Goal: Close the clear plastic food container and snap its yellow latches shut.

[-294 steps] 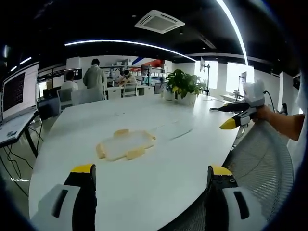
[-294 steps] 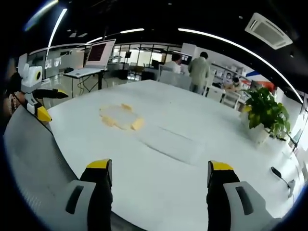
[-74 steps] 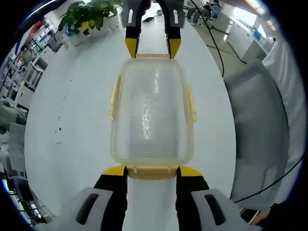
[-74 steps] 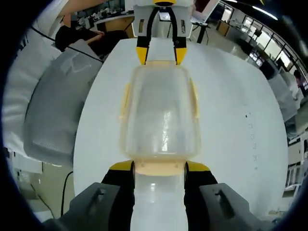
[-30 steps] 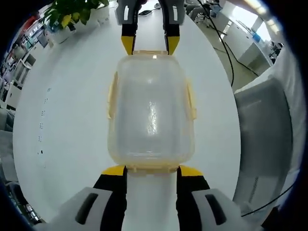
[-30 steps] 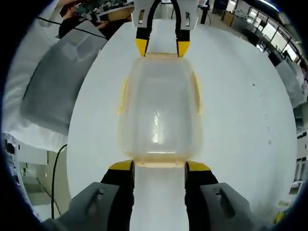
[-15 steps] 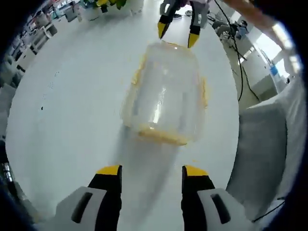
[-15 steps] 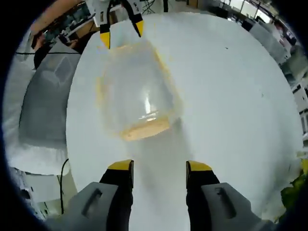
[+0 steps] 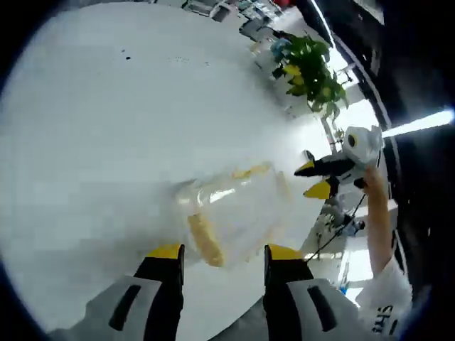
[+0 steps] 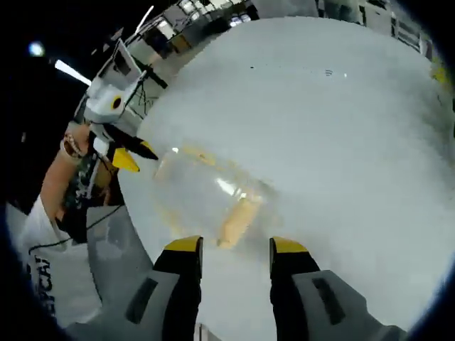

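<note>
Nearest in the left gripper view: left gripper, jaws parted with only air between the yellow tips, gripping nothing. Just beyond, clear plastic food container lying on the white desk, blurred, one yellow latch close to the tips. Beyond its far end, right gripper held in a hand, now clear of the container instead of meeting its end as a second ago. Farther off, a potted plant near the desk's far edge.

In the right gripper view: right gripper, jaws likewise apart and holding nothing, no longer bracketing the near latch. Container just ahead, turned at an angle to the jaws rather than square-on as before, close to the desk's curved near edge. Left gripper at its far corner, whether touching cannot tell. Broad bare desk stretching beyond the container.
</note>
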Demonstrator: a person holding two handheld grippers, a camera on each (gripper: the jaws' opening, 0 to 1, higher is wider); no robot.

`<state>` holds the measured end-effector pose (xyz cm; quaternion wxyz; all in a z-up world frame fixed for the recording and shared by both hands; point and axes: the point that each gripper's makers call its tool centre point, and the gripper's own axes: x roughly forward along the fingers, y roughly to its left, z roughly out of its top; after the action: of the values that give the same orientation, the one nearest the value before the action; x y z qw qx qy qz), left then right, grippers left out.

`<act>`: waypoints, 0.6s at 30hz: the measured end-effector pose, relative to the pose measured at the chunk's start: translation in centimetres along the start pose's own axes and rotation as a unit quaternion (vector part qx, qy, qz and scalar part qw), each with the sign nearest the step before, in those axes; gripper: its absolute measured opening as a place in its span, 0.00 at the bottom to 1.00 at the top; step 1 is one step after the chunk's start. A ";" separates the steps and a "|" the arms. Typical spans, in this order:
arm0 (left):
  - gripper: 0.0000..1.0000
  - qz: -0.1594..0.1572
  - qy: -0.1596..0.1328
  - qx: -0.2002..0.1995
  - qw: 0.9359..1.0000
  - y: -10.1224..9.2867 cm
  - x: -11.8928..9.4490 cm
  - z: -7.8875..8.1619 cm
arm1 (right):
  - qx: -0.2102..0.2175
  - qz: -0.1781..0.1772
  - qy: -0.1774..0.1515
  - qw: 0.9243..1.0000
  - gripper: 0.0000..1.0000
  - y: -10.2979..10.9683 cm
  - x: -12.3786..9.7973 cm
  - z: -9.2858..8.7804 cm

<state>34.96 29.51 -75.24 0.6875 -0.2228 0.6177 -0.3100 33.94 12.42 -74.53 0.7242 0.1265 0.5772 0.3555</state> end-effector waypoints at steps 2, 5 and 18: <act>0.35 0.009 0.007 0.004 1.000 0.3 0.2 -0.3 | 0.024 0.011 -0.009 1.000 0.33 0.4 0.4 0.3; 0.34 0.032 0.023 0.004 0.999 0.7 0.8 -1.0 | 0.021 -0.016 0.007 1.000 0.30 -0.6 1.3 -0.1; 0.26 0.045 0.044 -0.006 0.998 1.1 2.3 -1.0 | 0.040 -0.031 0.042 0.998 0.22 -1.2 3.5 -0.9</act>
<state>34.20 28.76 -77.78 0.6715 -0.1849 0.6587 -0.2846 33.86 13.69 -78.12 0.7044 0.1228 0.6244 0.3144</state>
